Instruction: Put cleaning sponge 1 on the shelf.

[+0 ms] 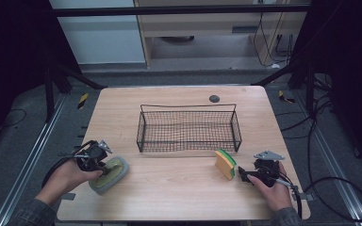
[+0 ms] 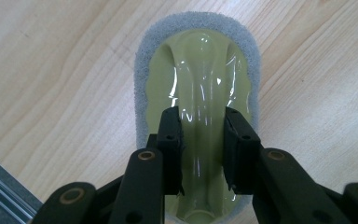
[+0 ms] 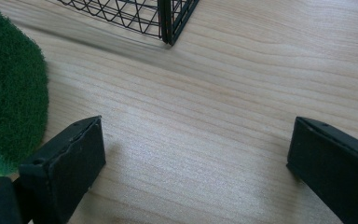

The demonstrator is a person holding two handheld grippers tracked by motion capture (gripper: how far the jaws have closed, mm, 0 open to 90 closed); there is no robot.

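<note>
- Clamping the scrubber's (image 2: 198,93) raised handle, the left gripper (image 2: 203,140) straddles it, jaws across its long axis, scrubber flat on the table's (image 1: 169,197) near-left corner.
- Right gripper (image 3: 196,163) sits wide open, sponge (image 1: 226,164) just beside it.

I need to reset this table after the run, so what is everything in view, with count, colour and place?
Handled scrubber with grey sponge pad and pale green plastic grip: one, grey and pale green, near left of the table, held by its grip.
Yellow sponge with green scouring layer: one, yellow and green, near right, standing on edge before the basket.
Black wire mesh basket: one, black, table centre, nothing visible inside.
Round dark disc: one, dark grey, far edge.
Light wooden table: one, pale wood.
Left tongs: black, shut on the scrubber grip.
Right tongs: black, open, beside the sponge.
Hands: two, near edge.
</note>
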